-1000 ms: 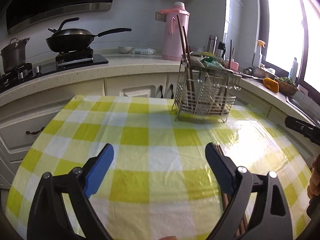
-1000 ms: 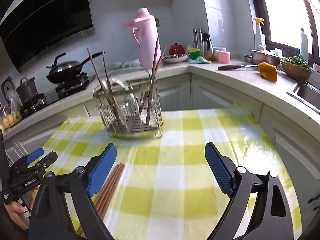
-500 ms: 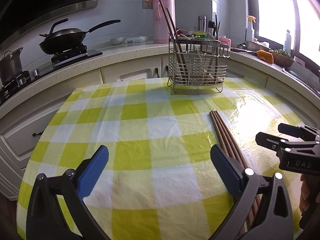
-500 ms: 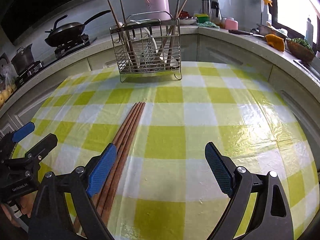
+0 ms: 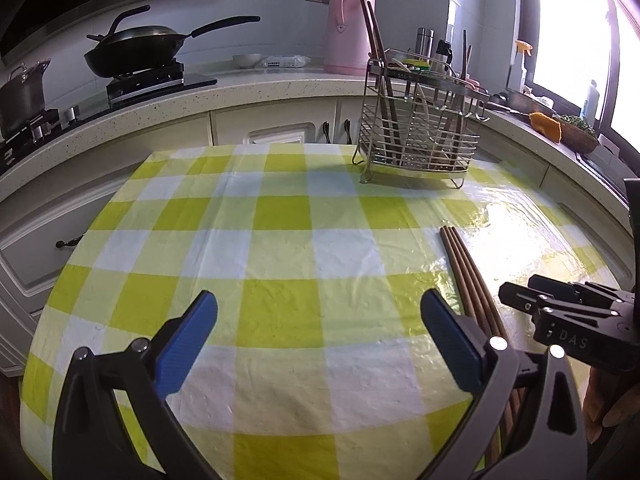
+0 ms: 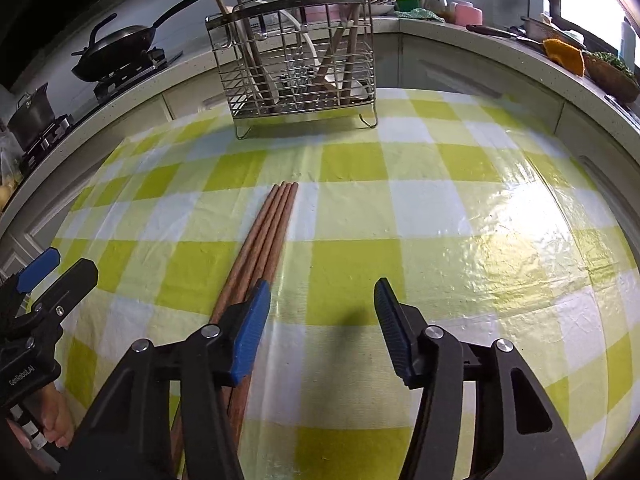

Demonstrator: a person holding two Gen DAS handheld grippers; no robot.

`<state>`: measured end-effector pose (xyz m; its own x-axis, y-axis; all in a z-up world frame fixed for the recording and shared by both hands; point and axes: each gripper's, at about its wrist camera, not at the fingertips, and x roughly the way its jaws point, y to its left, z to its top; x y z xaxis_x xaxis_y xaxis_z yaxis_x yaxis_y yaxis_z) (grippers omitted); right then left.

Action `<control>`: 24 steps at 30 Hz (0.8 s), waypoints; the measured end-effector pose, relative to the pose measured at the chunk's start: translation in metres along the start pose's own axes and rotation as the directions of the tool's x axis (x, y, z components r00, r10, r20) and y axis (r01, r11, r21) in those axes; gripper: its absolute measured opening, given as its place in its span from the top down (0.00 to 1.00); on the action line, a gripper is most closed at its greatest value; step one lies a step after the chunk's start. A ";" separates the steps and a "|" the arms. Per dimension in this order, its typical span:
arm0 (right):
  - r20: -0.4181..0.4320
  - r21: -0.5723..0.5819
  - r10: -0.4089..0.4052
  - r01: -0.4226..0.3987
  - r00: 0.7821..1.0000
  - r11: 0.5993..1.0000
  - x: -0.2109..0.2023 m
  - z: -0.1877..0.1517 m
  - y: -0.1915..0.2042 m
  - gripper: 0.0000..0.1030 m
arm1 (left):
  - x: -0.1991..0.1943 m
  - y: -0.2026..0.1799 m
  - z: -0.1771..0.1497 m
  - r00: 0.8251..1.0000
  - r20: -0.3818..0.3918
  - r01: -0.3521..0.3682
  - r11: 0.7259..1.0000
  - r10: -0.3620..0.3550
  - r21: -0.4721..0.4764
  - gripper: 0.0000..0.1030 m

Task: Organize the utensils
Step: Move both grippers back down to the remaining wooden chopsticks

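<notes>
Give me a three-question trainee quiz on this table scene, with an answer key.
1. True or false: the brown chopsticks lie flat on the checked tablecloth, outside the wire utensil rack.
2. How many chopsticks lie side by side there? A) two B) four C) six
3. Is anything between the fingers of the right gripper as its jaws close?

Key:
1. True.
2. B.
3. No; the chopsticks pass under its left finger, with only cloth in the gap. The left gripper stands open and empty.

A table (image 5: 280, 216) with a yellow check cloth stands near; a pale counter (image 5: 240, 88) curves behind it; bright windows (image 5: 568, 28) shine far right; white walls (image 5: 280, 20).
</notes>
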<state>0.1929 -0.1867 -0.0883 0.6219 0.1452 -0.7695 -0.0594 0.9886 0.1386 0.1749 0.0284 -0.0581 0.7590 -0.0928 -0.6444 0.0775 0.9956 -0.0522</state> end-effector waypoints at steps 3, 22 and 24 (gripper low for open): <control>-0.013 -0.009 0.002 -0.002 1.000 1.000 0.005 0.000 0.004 0.59 | 0.001 0.001 0.000 1.000 -0.007 -0.005 1.000 0.005 0.002 0.05; -0.020 -0.094 -0.053 0.050 0.998 0.994 0.015 0.004 0.032 0.66 | -0.005 -0.007 -0.005 0.999 -0.002 0.045 0.998 -0.045 0.031 0.05; -0.023 -0.090 -0.048 0.045 0.999 0.995 0.017 0.007 0.032 0.70 | -0.005 -0.009 -0.004 0.999 0.001 0.048 0.998 -0.048 0.033 0.05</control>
<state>0.2075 -0.1524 -0.0926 0.6056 0.0987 -0.7896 -0.1011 0.9938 0.0467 0.1679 0.0195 -0.0570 0.7551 -0.1409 -0.6402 0.1354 0.9891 -0.0579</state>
